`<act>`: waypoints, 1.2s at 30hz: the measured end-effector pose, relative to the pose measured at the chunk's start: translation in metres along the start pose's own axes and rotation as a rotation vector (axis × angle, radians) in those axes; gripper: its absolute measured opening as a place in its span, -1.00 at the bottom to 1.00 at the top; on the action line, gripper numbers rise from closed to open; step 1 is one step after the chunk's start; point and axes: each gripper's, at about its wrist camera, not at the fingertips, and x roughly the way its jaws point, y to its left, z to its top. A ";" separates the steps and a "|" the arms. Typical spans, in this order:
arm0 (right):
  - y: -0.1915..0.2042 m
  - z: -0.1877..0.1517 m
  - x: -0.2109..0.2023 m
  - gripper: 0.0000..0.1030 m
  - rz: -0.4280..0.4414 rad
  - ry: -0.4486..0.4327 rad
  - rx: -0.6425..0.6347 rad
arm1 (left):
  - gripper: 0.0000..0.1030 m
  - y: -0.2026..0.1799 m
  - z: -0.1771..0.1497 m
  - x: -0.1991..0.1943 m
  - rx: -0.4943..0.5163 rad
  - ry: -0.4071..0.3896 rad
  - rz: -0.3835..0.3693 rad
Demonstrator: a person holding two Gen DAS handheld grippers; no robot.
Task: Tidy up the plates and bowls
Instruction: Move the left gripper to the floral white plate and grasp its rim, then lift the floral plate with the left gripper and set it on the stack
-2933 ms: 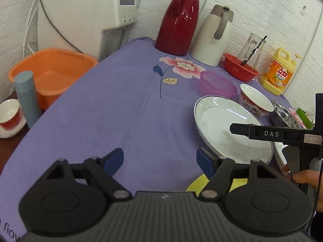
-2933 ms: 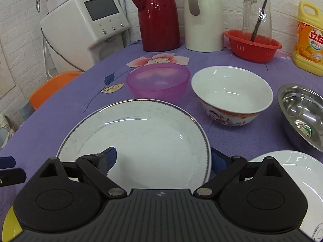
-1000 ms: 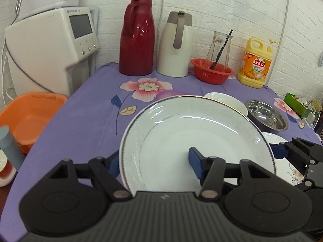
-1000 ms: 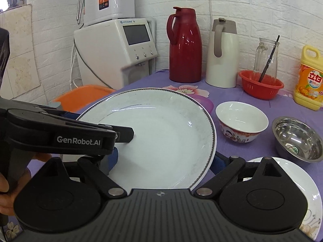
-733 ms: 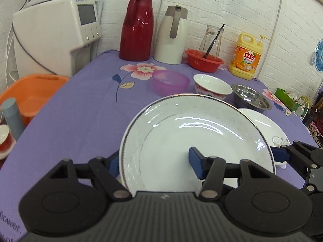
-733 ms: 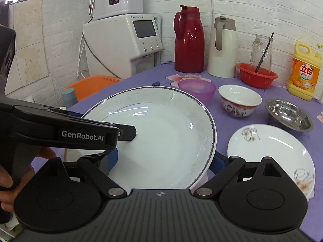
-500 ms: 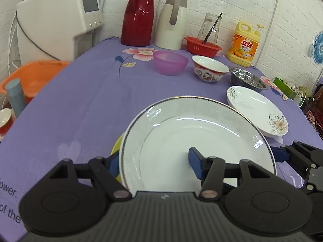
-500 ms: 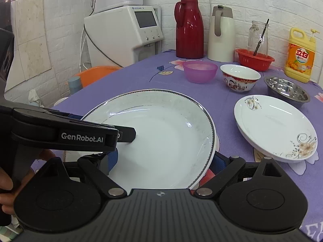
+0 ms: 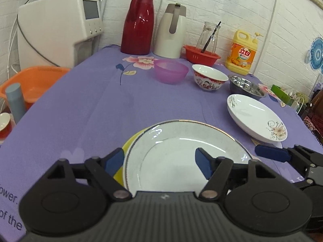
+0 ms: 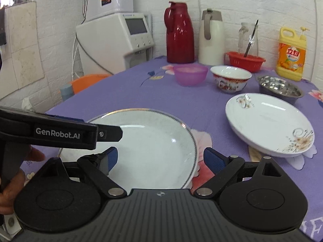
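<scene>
A large white plate with a dark rim (image 9: pixel 181 151) (image 10: pixel 153 141) lies on top of a yellow plate (image 9: pixel 129 147) at the near edge of the table. My left gripper (image 9: pixel 161 161) is open, with its fingers on either side of the white plate's near left rim. My right gripper (image 10: pixel 159 159) is open at the plate's right rim. A flowered white plate (image 9: pixel 256 119) (image 10: pixel 268 125) lies to the right. A purple bowl (image 9: pixel 170 70), a red-patterned bowl (image 9: pixel 210 78) and a steel bowl (image 9: pixel 246 86) stand behind.
A purple tablecloth (image 9: pixel 101 104) covers the table. A red thermos (image 9: pixel 139 22), a white thermos (image 9: pixel 171 30), a red basket (image 9: pixel 201 56) and a yellow detergent bottle (image 9: pixel 242 54) line the back wall. A water dispenser (image 9: pixel 56 24) and an orange basin (image 9: pixel 34 78) stand on the left.
Both grippers carried the white plate toward the near edge and lowered it onto the yellow plate. Both have opened and let go of it.
</scene>
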 end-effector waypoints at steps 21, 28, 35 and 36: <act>-0.209 0.019 0.028 1.00 -0.168 0.000 0.205 | 0.40 -0.109 0.077 0.091 0.009 0.139 -0.214; -0.216 0.013 0.041 1.00 -0.170 0.074 0.223 | 0.40 -0.142 0.086 0.150 0.037 0.226 -0.201; -0.204 0.008 0.052 1.00 -0.161 0.125 0.167 | 0.40 -0.158 0.082 0.168 0.095 0.246 -0.160; -0.203 0.007 0.053 1.00 -0.165 0.126 0.156 | 0.40 -0.159 0.081 0.169 0.097 0.249 -0.158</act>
